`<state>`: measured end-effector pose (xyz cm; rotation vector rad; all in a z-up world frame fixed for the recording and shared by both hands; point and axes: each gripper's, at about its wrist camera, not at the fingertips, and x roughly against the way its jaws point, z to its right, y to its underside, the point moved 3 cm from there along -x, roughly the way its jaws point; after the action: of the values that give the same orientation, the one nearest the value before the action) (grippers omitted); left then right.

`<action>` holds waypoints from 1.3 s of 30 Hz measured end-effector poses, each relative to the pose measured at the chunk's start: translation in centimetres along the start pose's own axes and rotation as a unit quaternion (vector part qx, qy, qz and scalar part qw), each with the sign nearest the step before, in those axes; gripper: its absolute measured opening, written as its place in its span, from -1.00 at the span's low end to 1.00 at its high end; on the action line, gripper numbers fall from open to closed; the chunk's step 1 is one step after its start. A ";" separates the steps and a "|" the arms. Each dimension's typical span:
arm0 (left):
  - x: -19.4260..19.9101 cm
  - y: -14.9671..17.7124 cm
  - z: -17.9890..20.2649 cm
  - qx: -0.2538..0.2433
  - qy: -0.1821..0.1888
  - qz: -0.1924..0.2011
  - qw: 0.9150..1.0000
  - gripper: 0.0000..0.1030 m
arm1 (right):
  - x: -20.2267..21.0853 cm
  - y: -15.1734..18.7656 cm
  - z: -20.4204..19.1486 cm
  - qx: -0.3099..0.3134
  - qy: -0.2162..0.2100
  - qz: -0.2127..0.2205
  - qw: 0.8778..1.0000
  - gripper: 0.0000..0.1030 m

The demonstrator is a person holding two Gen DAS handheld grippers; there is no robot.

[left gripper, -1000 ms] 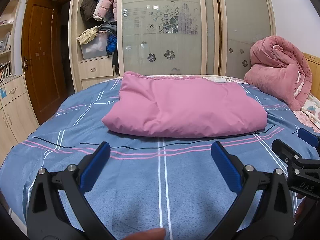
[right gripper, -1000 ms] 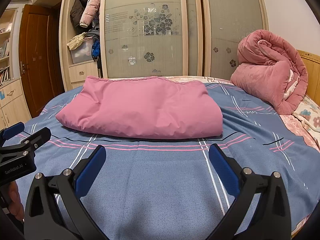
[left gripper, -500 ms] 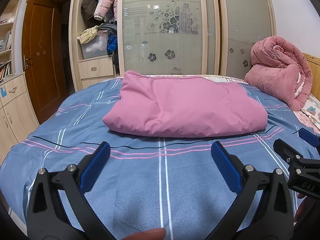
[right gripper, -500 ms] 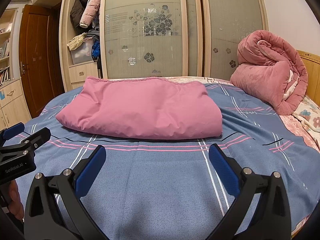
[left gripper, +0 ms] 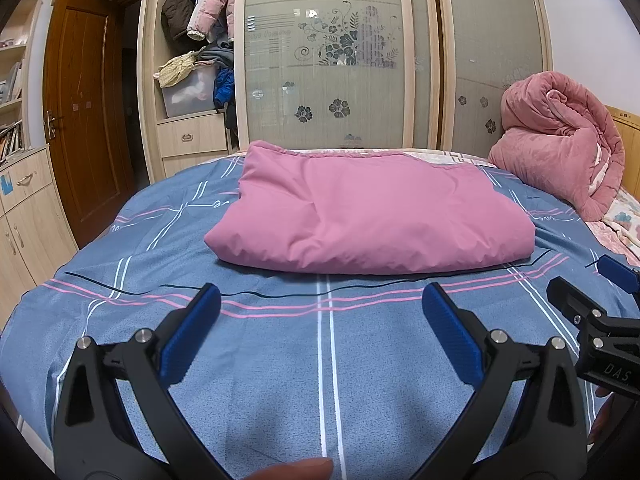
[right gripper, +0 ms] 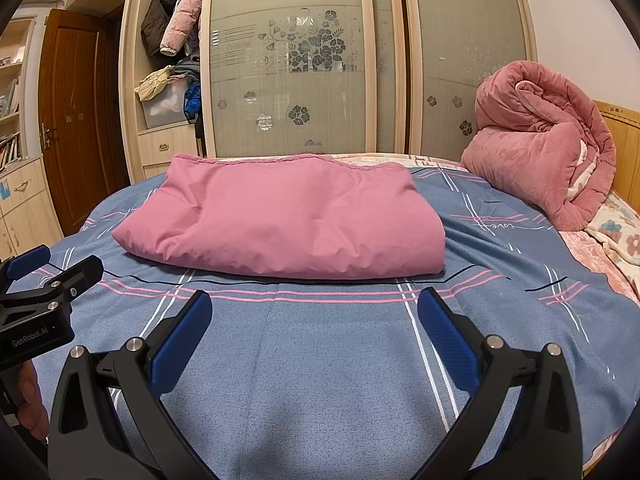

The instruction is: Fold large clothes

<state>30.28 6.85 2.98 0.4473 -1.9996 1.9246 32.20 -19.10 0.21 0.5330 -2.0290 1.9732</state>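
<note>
Folded pink garment on bed; both grippers spread wide, holding nothing.

The garment is a smooth, puffy, roughly rectangular pink bundle, softly creased, lying mid-bed on a blue sheet with pink, white and dark stripes. The left gripper and right gripper, black frames with ribbed blue pads, hover above bare sheet, well short of the garment's near edge. A rolled, plush pink quilt sits at the right by a wooden headboard. Behind stands a wardrobe with frosted floral glass doors, its left bay crammed with clothes.
</note>
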 end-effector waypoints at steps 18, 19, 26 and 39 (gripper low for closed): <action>0.0 0.0 0.0 0.000 0.000 -0.001 1.000 0.96 | 0.2 -0.1 0.1 0.000 0.000 0.000 1.000 0.97; 0.0 0.1 0.0 0.000 0.001 -0.001 1.000 0.96 | 0.2 -0.1 0.1 -0.001 0.000 0.001 1.000 0.97; 0.0 0.0 0.1 -0.001 0.001 0.000 1.000 0.96 | 0.2 -0.1 0.1 0.000 0.000 0.001 1.000 0.97; 0.3 0.1 0.2 -0.003 0.002 0.005 1.000 0.96 | 0.2 0.0 0.1 -0.001 0.000 0.000 1.000 0.97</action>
<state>29.95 6.70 3.01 0.4331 -2.0080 1.9224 32.02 -19.23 0.31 0.5326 -2.0302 1.9713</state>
